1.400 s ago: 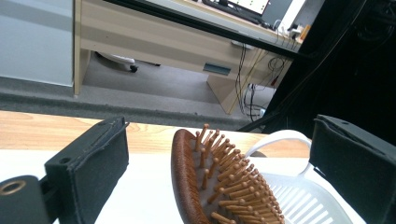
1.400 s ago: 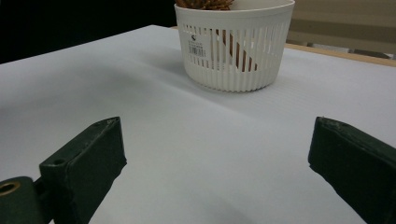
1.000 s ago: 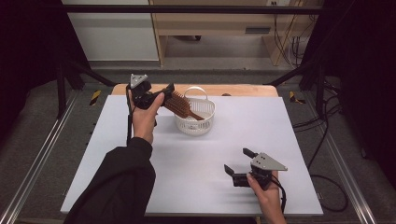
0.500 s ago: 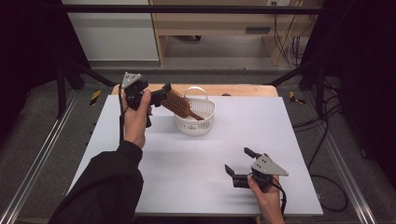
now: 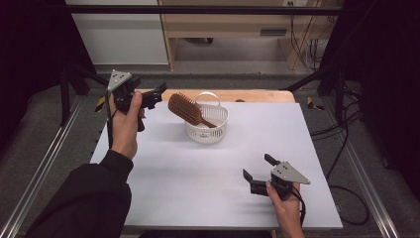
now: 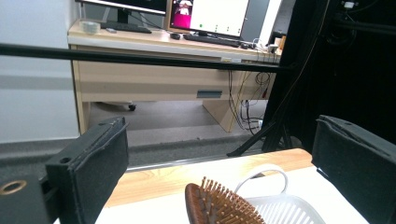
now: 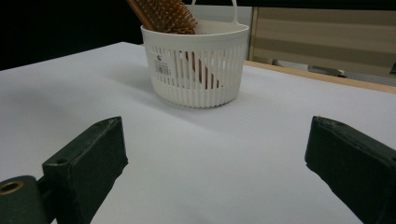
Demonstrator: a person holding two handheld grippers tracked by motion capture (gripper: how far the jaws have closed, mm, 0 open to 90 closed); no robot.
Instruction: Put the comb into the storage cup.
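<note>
A brown wooden hairbrush (image 5: 184,107) leans in a small white slatted basket (image 5: 213,130), handle down and bristled head sticking out over the rim to the left. My left gripper (image 5: 154,97) is held up to the left of the brush head, open, apart from it, with nothing between its jaws. In the left gripper view the brush head (image 6: 219,209) and the basket (image 6: 294,211) sit low between the wide jaws. My right gripper (image 5: 256,167) rests open on the white table near the front right. Its view faces the basket (image 7: 196,70) and brush (image 7: 163,14).
The white tabletop (image 5: 198,178) has a wooden strip (image 5: 257,95) along its far edge. Metal rails run down both sides, and a black frame bar (image 6: 140,58) crosses beyond the table. Cables lie on the floor at the right.
My left gripper has opened, let go of the hairbrush and drawn back to the left. The brush now leans in the basket by itself. The right gripper has barely moved.
</note>
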